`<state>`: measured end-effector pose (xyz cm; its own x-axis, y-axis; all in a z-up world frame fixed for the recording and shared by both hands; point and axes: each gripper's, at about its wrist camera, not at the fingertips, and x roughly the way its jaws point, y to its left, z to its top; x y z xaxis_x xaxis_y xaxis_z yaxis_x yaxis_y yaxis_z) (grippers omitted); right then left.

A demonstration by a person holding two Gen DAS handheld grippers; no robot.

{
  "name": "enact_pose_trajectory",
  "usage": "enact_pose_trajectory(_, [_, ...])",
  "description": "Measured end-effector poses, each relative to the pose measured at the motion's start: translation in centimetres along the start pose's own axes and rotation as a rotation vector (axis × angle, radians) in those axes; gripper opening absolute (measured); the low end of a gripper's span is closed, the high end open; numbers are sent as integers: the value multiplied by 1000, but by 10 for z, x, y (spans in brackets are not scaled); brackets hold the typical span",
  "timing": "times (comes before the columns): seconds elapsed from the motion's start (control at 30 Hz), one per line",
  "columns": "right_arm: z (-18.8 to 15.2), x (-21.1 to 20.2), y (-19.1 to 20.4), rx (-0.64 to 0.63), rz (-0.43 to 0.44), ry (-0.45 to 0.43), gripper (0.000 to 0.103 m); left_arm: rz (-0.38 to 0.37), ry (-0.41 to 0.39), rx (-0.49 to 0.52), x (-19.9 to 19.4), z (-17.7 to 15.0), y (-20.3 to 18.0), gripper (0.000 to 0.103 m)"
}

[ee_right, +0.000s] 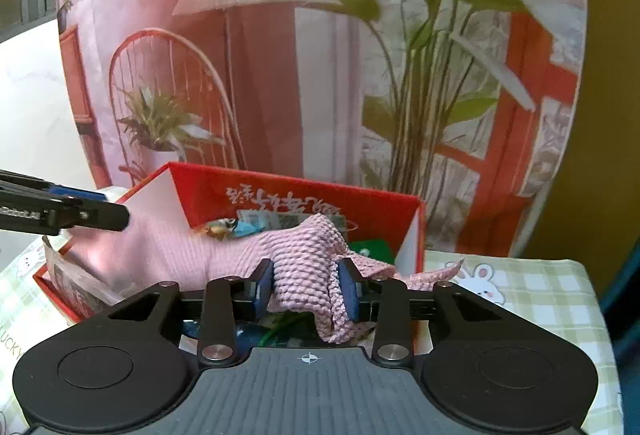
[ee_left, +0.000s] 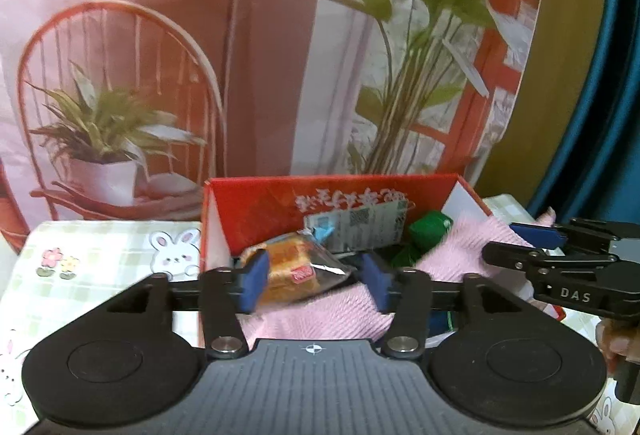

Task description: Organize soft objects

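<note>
Over the red box on the table, both claws hang close to the load. The right claw has a bunched fold of the pink knit cloth between its pads; the pads look to touch the fold, though lightly, and I cannot say the grip is firm. The left claw stands open, pads apart, with a wrapped cake lying in the gap and touched by neither pad as far as I can tell.

The cloth lies mostly inside the box, draped over what is beneath, including a green thing at the back. Its long axis runs across the box from the left side toward the right, and a loose tail spills over the right wall toward the table. The cake lies roughly along the same line, one wrapper corner pointing at the box's back wall.

Risks, as I judge them: a slack hold could let the fold slide out unevenly, leaving the tail hanging outside. Lifting the cloth could tip the cake, which seems to rest on it. The two claws sit near each other, so a careless sweep might knock them together or nudge the box.
</note>
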<state>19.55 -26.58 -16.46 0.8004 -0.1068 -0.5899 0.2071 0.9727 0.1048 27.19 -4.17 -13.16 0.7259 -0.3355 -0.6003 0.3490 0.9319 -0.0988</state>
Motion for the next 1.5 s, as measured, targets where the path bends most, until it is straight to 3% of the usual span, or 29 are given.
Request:
enact_pose_trajectory(0.13, [5,-15,-3,11,-27,-31,49,31,-51,-4,-20,2,1,91])
enact_pose_trajectory(0.2, [8,-23,-4,16,-31,-50,59,48,-77,-4,-30,3,1,97])
enact_pose_trajectory(0.3, [13,-37,-2,13,-39,-75,69,56,-105,-8,-46,4,0,100])
enact_pose_trajectory(0.47, [19,-63,7,7,-50,-124,98,104,-153,-6,-73,3,-6,103])
enact_pose_trajectory(0.53, [21,-75,12,10,-57,-144,102,117,-174,3,-86,2,-9,103])
enact_pose_trajectory(0.87, [26,-138,39,10,-62,-222,103,251,-259,73,-156,-5,-34,103])
enact_pose_trajectory(1.2, [26,-205,61,39,-77,-278,103,200,-305,-2,-221,-13,-42,103])
enact_pose_trajectory(1.5, [23,-237,71,32,-102,-282,103,205,-322,29,-243,-18,-51,103])
